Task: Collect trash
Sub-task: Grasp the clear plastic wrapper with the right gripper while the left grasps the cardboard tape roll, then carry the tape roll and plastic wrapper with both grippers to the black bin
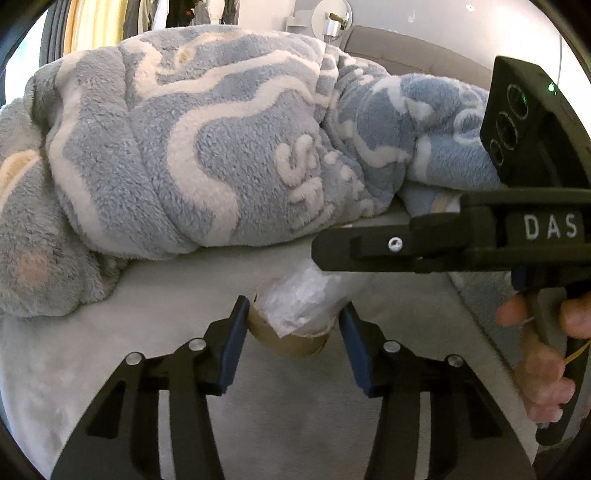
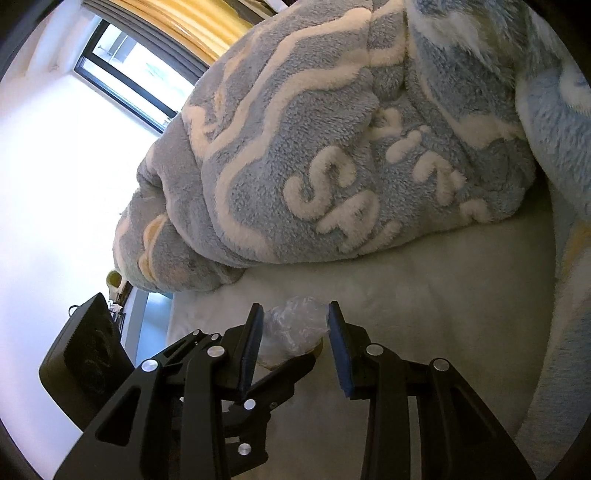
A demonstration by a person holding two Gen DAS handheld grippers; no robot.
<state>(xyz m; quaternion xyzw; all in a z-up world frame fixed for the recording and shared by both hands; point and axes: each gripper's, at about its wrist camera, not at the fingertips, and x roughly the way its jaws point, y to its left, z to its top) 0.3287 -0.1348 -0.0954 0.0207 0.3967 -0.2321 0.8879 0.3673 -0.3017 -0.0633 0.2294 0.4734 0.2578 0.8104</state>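
Blue fleece, pale sheet, brown tube, black tools

The heaped blanket [image 1: 192, 147] is dusty grey-blue fleece with wavy cream bands and raised cream letters; one fold shows a soft pink spot and another a peach-yellow patch. Under it the sheet [image 1: 110, 369] is plain pale grey-white. The cardboard tube [image 1: 291, 341] is tan brown, and the crumpled plastic wrap [image 1: 306, 299] stuffed in it is clear with a whitish sheen. The left gripper [image 1: 291, 347] is matt black with dark blue pads and silver rivets; the right gripper [image 2: 295, 343] has the same colours, with white letters on its body. By the window the curtain [image 2: 207, 26] is mustard yellow against a black window frame [image 2: 122, 99].
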